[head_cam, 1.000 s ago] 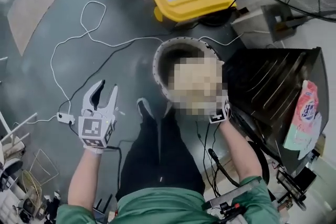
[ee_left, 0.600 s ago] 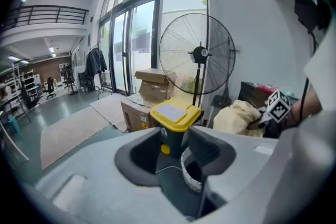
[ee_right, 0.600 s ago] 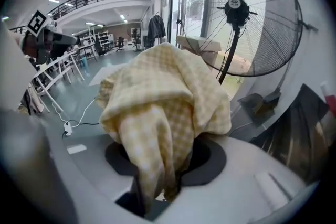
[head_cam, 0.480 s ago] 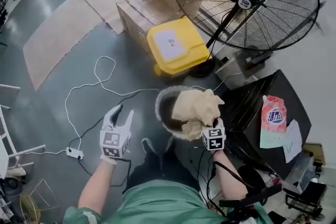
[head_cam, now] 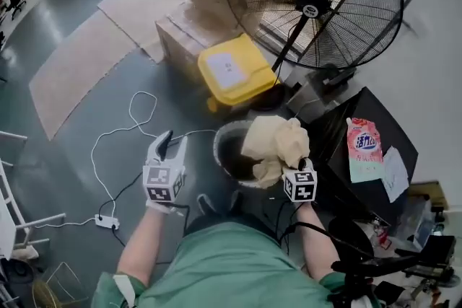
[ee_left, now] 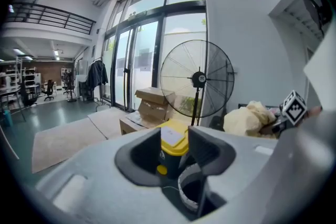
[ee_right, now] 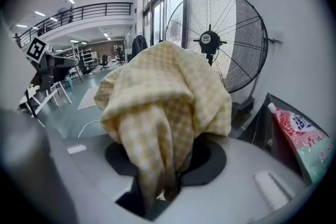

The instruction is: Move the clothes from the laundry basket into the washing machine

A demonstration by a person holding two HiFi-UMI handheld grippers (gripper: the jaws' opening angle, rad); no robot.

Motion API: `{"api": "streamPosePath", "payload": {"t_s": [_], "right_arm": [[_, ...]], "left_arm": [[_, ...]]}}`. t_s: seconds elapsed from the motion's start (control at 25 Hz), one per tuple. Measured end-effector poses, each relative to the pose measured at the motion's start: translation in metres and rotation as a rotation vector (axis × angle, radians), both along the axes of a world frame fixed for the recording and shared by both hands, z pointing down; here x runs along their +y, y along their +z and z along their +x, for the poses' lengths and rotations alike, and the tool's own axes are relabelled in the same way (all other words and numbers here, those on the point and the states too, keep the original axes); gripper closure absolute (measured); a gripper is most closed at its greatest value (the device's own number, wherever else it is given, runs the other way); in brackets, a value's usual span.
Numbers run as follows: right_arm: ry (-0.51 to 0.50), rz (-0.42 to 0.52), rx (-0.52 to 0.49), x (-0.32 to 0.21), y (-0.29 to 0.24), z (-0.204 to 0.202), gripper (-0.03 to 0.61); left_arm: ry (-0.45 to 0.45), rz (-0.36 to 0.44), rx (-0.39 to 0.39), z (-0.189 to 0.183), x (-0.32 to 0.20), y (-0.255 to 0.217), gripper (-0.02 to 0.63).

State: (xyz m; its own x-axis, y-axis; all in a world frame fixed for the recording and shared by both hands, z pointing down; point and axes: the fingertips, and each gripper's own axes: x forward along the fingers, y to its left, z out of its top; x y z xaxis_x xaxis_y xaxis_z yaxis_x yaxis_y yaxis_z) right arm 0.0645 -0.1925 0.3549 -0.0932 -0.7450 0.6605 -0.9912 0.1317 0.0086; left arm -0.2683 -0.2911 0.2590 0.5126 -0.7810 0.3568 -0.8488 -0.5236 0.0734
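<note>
My right gripper [head_cam: 290,171] is shut on a pale yellow checked cloth [head_cam: 275,141], which hangs bunched over the round laundry basket [head_cam: 222,135] on the floor. In the right gripper view the cloth [ee_right: 164,102] drapes over both jaws and hides the right gripper's [ee_right: 167,168] tips. The left gripper [head_cam: 173,146] hovers left of the basket, open and empty. Between the left gripper's [ee_left: 175,148] jaws I see the basket rim [ee_left: 185,190] below. The black washing machine [head_cam: 345,182] stands right of the basket.
A pink detergent pouch [head_cam: 364,146] and a paper lie on the machine. A large standing fan [head_cam: 313,2], a yellow-lidded bin [head_cam: 232,73] and cardboard boxes [head_cam: 193,18] stand behind the basket. A white cable [head_cam: 115,137] and power strip [head_cam: 108,221] lie on the floor at left.
Both grippers have risen. The right one has lifted the yellow cloth up out of the basket. The head view has tilted up, bringing the fan and boxes into sight.
</note>
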Motion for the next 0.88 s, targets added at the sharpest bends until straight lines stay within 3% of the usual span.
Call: {"api": "streamPosePath", "payload": {"t_s": [0.2, 0.48, 0.88], "right_arm": [[0.038, 0.026, 0.022, 0.018, -0.017, -0.003, 0.420], [0.104, 0.017, 0.018, 0.041, -0.015, 0.012, 0.420], [0.140, 0.018, -0.043, 0.092, 0.011, 0.041, 0.420]], "left_arm": [[0.049, 0.029, 0.009, 0.005, 0.005, -0.007, 0.456], [0.105, -0.001, 0.010, 0.025, 0.010, 0.009, 0.456], [0.128, 0.007, -0.053, 0.060, 0.052, 0.006, 0.456]]}}
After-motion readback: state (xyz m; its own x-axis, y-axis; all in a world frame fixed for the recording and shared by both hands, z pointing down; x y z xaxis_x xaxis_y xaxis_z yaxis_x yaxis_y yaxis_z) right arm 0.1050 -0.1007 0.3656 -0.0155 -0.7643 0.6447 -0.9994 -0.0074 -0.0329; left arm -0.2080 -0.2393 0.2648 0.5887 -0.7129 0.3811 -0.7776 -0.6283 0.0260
